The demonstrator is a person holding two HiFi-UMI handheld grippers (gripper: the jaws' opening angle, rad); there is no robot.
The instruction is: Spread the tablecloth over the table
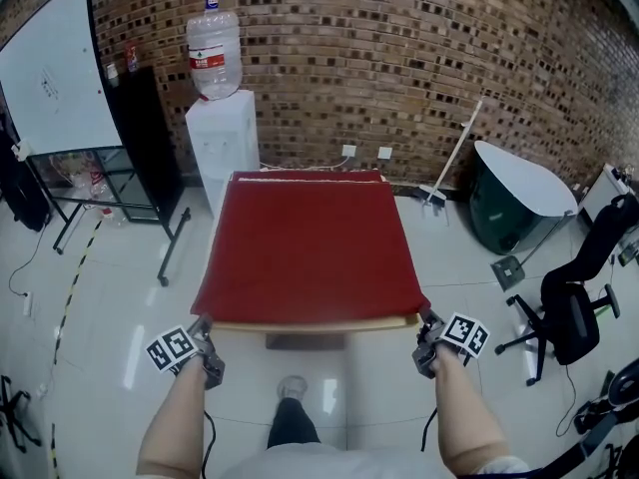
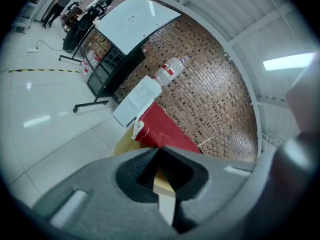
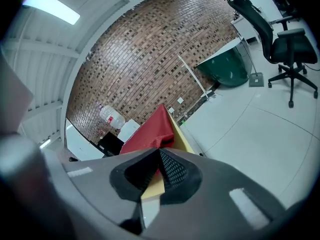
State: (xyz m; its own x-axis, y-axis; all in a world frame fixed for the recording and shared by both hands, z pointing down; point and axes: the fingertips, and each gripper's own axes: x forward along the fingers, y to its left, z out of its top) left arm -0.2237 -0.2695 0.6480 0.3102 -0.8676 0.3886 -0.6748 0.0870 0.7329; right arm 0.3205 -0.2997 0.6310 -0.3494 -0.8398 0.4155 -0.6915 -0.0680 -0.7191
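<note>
**Head view.** The red tablecloth (image 1: pixel 310 247) lies flat over the table (image 1: pixel 315 324), covering its far, left and right sides. A strip of bare wood shows along the near edge. The left gripper (image 1: pixel 204 329) meets the cloth's near-left corner and the right gripper (image 1: pixel 428 325) its near-right corner. To finish the step well, both corners probably need drawing nearer together, level and with equal tension, so the hem drops over that strip without skewing.

**Left gripper view.** The left gripper (image 2: pixel 159 151) has its jaws closed tip to tip, apparently pinching the cloth (image 2: pixel 162 129). The grip itself is dark. Only this view shows the whiteboard (image 2: pixel 132 21) side-on.

**Right gripper view.** The right gripper (image 3: pixel 159 151) is clamped, with a sliver of red cloth (image 3: pixel 150 131) between its pads, a contact the head view cannot resolve.
</note>
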